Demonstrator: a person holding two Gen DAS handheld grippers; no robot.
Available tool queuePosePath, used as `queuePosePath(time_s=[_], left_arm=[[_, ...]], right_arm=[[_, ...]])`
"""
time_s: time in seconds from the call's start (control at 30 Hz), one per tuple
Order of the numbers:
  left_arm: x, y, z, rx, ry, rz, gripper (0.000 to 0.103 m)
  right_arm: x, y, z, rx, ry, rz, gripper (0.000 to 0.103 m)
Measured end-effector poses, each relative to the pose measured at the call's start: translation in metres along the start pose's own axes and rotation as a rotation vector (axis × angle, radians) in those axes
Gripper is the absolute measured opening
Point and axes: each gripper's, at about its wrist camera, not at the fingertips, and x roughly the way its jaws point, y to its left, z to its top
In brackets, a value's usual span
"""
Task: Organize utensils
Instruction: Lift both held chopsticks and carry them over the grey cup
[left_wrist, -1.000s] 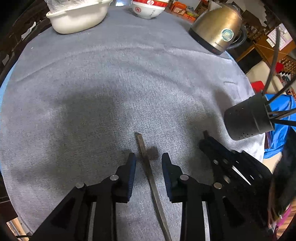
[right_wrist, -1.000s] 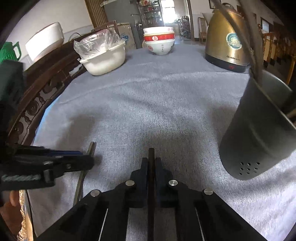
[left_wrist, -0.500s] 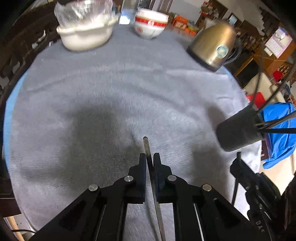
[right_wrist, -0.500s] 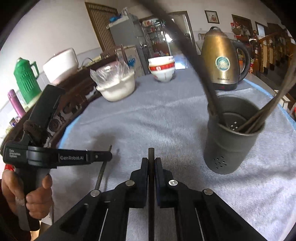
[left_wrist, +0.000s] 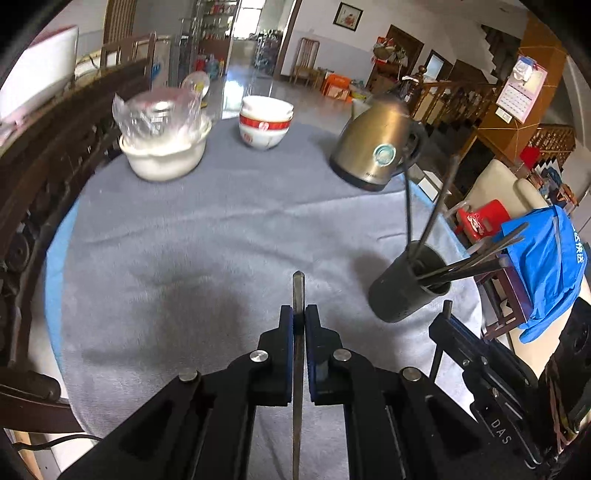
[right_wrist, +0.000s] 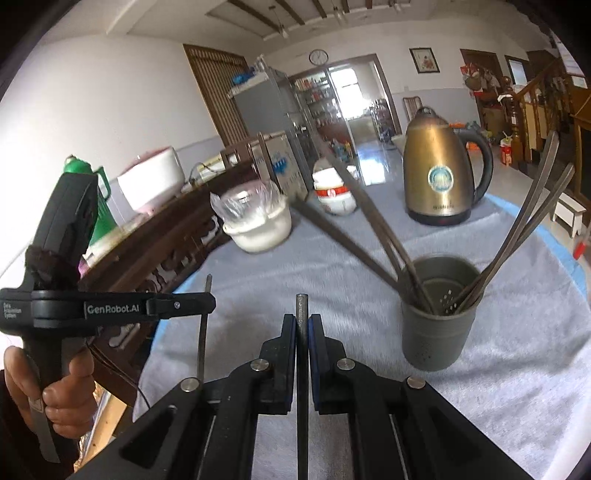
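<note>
My left gripper (left_wrist: 299, 314) is shut on a flat metal chopstick (left_wrist: 298, 291) and holds it above the grey tablecloth (left_wrist: 207, 236). My right gripper (right_wrist: 303, 321) is shut on a dark chopstick (right_wrist: 302, 310), also lifted. The dark grey utensil holder (right_wrist: 436, 332) with several chopsticks stands on the table to the right of both grippers; it also shows in the left wrist view (left_wrist: 410, 288). The left gripper also shows in the right wrist view (right_wrist: 207, 302), and the right gripper in the left wrist view (left_wrist: 443, 325).
A gold kettle (left_wrist: 376, 147) stands at the back right, stacked red-and-white bowls (left_wrist: 266, 122) at the back middle, a white bowl with a plastic bag (left_wrist: 166, 147) at the back left. A carved wooden sideboard (left_wrist: 40, 162) lies along the left table edge.
My left gripper closed on the flat chopstick that lay on the cloth and lifted it. Both grippers rose and tilted up, so the holder now sits lower in view.
</note>
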Motion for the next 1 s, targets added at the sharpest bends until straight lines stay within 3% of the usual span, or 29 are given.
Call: queuePosePath(time_s=[0.33, 0.47, 0.57, 0.77, 0.83, 0.9, 1.0], left_arm=[[-0.038, -0.035, 0.013, 0.069, -0.102, 0.001, 0.006], [-0.036, -0.039, 0.017, 0.093, -0.102, 0.02, 0.006], [-0.011, -0.024, 0.02, 0.06, -0.012, 0.013, 0.005], [0.077, 0.007, 0.018, -0.01, 0.219, 0.037, 0.009], [0.106, 0.007, 0.019, -0.004, 0.275, 0.081, 0.018], [0.125, 0.008, 0.023, -0.008, 0.296, 0.114, 0.023], [0.142, 0.023, 0.034, -0.078, 0.315, 0.134, 0.024]], right_arm=[[-0.035, -0.004, 0.021, 0.021, -0.116, 0.019, 0.007], [-0.037, -0.007, 0.024, 0.02, -0.12, 0.008, 0.007], [-0.04, -0.01, 0.022, 0.026, -0.119, 0.003, 0.007], [-0.043, -0.02, 0.02, 0.055, -0.121, 0.003, 0.007], [-0.043, -0.023, 0.02, 0.065, -0.122, 0.003, 0.007], [-0.045, -0.024, 0.02, 0.066, -0.123, 0.004, 0.007], [-0.048, -0.025, 0.021, 0.059, -0.13, 0.0, 0.007]])
